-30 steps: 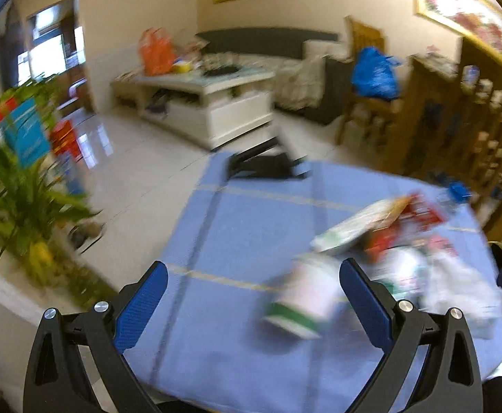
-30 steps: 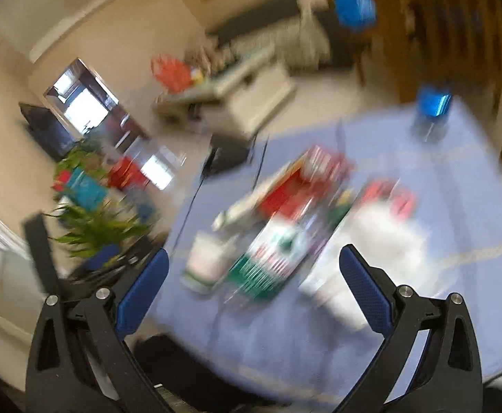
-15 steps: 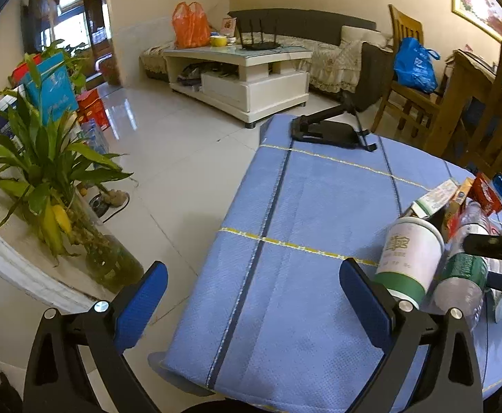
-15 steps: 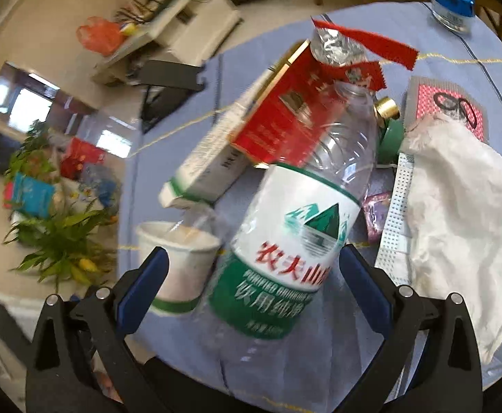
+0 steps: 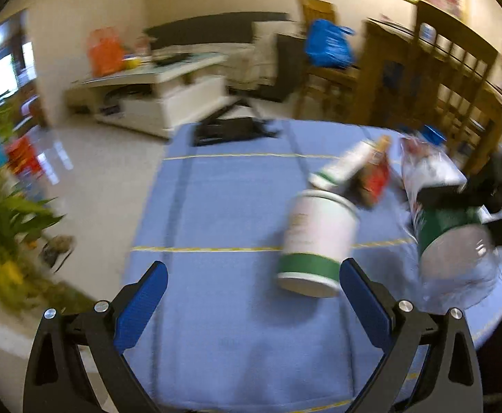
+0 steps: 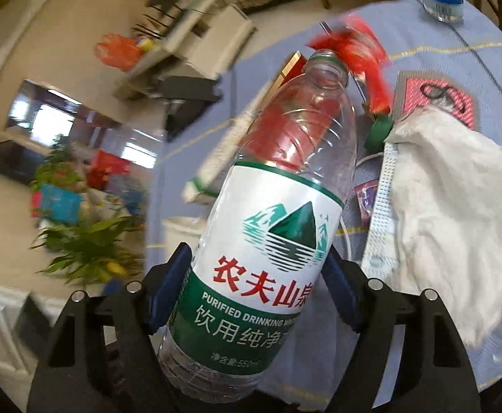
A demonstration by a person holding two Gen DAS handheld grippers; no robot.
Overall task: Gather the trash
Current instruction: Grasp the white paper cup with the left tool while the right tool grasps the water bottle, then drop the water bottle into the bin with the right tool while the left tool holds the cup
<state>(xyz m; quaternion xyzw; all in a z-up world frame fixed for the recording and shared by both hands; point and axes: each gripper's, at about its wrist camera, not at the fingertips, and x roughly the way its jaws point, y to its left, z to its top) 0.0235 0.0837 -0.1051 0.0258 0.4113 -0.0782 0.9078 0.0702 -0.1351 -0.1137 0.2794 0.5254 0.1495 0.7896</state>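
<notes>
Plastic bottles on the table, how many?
1: the plastic bottle lies between the right tool's closing jaws, beside the paper cup. Others may hide under the trash pile.

Your right hand-held gripper [image 6: 256,287] closing on uncapped plastic bottle [image 6: 278,213], blue pads at label; white tissue [image 6: 457,213] beside, on table [image 6: 433,34].

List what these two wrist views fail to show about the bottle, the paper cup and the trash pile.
- Plastic bottle, right wrist view: its base is cut off by the right tool, whose jaws are closing around it.
- Paper cup, left wrist view: motion blur makes its print unreadable; the bottle hides most of it in the right wrist view.
- Purple wrapper: partly hidden by the bottle.
</notes>
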